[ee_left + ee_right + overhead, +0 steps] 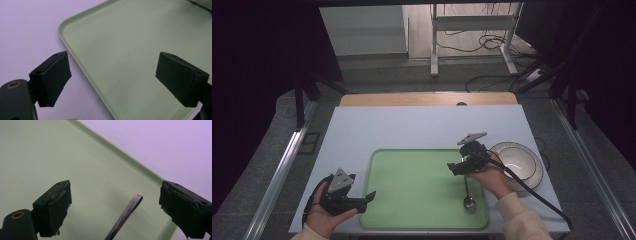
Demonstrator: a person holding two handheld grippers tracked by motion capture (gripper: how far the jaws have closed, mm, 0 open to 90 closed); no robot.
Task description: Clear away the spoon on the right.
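right tool spread, spoon handle loose between jaws | left tool spread over tray left edge | tray middle bare | bowl beside tray's right edge

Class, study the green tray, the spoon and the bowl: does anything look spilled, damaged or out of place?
Nothing stands out. The spoon lies flat on the green tray, between the open right gripper jaws; the bowl sits upright beside the tray. No spills show.
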